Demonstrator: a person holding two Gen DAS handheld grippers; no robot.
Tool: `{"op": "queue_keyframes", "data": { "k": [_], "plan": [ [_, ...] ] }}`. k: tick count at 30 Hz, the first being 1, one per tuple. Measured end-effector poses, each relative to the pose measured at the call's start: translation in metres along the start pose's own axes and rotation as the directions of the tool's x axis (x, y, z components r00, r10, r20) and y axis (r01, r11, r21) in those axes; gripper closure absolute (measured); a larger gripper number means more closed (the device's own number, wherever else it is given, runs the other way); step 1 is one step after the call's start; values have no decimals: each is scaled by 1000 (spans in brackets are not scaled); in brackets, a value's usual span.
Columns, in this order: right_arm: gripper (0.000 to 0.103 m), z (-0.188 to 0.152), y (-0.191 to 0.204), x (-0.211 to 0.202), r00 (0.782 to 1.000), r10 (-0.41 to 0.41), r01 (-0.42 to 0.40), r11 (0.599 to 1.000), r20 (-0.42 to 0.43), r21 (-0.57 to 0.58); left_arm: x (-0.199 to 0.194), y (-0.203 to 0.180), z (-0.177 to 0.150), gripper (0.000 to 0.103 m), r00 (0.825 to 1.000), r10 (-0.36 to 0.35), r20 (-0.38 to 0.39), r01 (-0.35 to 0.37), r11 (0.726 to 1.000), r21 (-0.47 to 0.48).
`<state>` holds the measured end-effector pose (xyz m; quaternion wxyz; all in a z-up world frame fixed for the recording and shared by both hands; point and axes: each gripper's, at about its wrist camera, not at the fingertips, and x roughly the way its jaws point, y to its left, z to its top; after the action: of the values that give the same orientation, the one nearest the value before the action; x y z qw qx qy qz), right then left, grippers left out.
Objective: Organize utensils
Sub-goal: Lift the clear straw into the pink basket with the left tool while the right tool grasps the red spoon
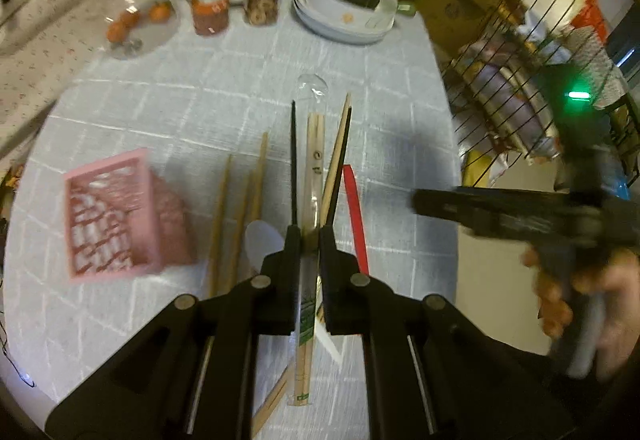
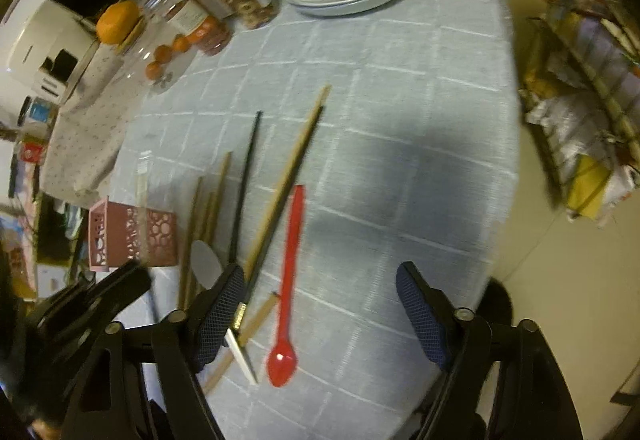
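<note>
I am gripping the clear-sleeved pair of wooden chopsticks [image 1: 313,175] in the left gripper [image 1: 310,240], aiming squarely for the pink perforated plastic holder [image 1: 116,215] (right gripper [image 2: 320,312] fingers wide, empty).

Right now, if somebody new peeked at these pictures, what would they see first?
Probably the left gripper, shut on a clear plastic sleeve of wooden chopsticks above the checked blue tablecloth. Next, the bright red plastic spoon lying among loose chopsticks, between the open right gripper's fingers. A pink openwork holder lies tipped over to the left.
</note>
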<state>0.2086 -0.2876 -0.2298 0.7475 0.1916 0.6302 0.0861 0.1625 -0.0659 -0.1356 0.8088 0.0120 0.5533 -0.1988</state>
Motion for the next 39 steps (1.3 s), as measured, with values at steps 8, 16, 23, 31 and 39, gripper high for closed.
{"op": "queue_keyframes", "data": {
  "k": [8, 16, 23, 31, 39],
  "plan": [
    [73, 5, 18, 49, 997, -6, 7, 1000, -75, 15, -30, 1, -17, 93, 988, -1, 155, 9, 999, -50],
    [85, 11, 45, 78, 982, -174, 171, 984, -76, -45, -53, 19, -30, 93, 981, -15, 195, 32, 996, -84],
    [92, 10, 61, 81, 969, -245, 243, 967, -20, -79, -77, 37, -32, 93, 953, -7, 303, 49, 990, -131],
    [93, 6, 60, 40, 978, -189, 196, 977, 84, -79, -87, 54, -22, 93, 836, 92, 541, 14, 982, -189],
    [93, 3, 59, -13, 974, -103, 126, 986, 203, -106, -73, 50, -9, 93, 673, 240, 699, -95, 966, -240]
  ]
}}
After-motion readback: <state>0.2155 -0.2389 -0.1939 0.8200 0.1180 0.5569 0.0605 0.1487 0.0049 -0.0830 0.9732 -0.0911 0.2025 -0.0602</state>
